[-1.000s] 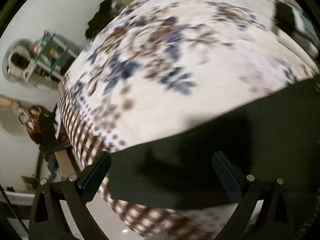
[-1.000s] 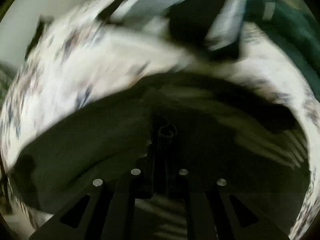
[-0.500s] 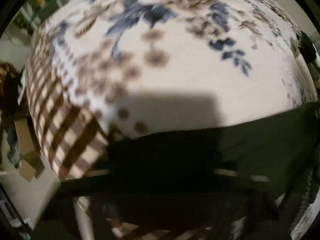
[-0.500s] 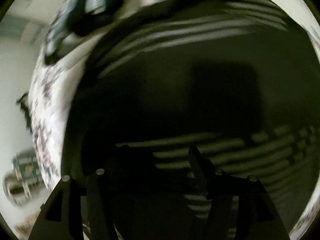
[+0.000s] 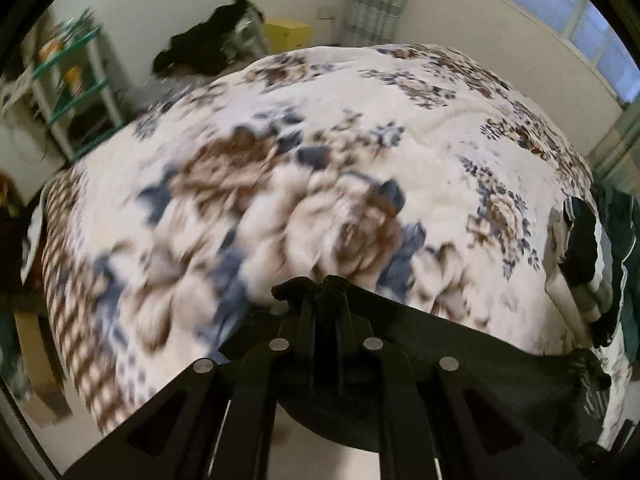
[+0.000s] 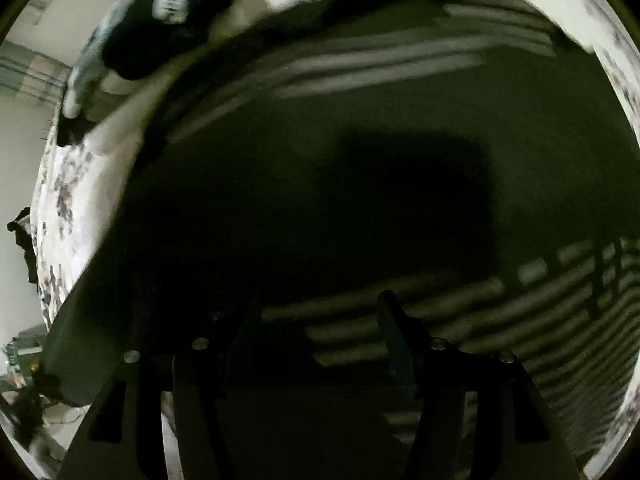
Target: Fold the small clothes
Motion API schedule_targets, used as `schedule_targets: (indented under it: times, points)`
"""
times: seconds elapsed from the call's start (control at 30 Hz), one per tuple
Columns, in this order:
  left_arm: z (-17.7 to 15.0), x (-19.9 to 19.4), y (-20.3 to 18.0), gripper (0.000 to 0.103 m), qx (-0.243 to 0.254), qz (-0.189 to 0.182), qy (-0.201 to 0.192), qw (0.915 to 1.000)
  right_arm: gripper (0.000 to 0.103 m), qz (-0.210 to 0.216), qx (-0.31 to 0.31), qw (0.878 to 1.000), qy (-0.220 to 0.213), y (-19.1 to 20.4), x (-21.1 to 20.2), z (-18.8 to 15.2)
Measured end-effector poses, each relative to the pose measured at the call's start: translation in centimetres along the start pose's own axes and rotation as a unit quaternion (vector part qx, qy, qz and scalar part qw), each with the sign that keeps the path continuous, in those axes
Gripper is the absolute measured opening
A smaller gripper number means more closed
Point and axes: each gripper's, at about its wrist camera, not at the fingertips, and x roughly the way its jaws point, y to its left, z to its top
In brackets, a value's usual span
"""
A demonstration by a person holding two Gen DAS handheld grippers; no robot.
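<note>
between the tips of the left claw (image 5: 326, 286) a bunched fold of the dark green garment (image 5: 460, 344) was pinched, the two fingers pressed close together on the cloth. from that pinch the garment spread down and to the right across the near edge of the bed, over the flowered blanket (image 5: 440, 152), whose cream ground carried blue and brown blooms and a brown check border at the left. at the right edge of the bed sat a pile of dark and teal clothes (image 5: 588, 248). beyond the bed stood a green shelf (image 5: 76, 88) by the wall, a black heap of cloth (image 5: 204, 48) and a yellow box (image 5: 286, 34). in the right wrist view the right claw (image 6: 316, 312) stood released, its fingers well apart just above the same garment (image 6: 360, 160), which filled most of that view, dark with pale stripes near the top and lower right; whether the fingertips touched the cloth could not be told.
</note>
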Motion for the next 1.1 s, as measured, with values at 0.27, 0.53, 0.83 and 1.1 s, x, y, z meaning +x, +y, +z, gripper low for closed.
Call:
schedule_targets:
  times: [0.27,0.53,0.83,1.1]
  points:
    - [3.7,1.6,-2.7,0.005,0.017,0.002,0.015,0.9997,0.064,-0.021,-0.032,0.999,0.039,3.6,4.6,4.7]
    - [2.4,-3.2,-10.6,0.005,0.124,0.033,0.006,0.9917,0.082,-0.194,-0.120,0.974,-0.009,1.6,-1.3,4.8]
    - [-6.1,-9.3,-26.6,0.005,0.226,-0.022,0.009,0.9739,0.095,-0.147,-0.081,0.986,-0.012,-1.5,-3.5,5.0]
    - [-21.8,-11.0,-47.8,0.005,0.303,-0.133,0.080,0.9401,0.095,-0.102,0.035,0.994,0.006,-16.7,-7.4,5.8]
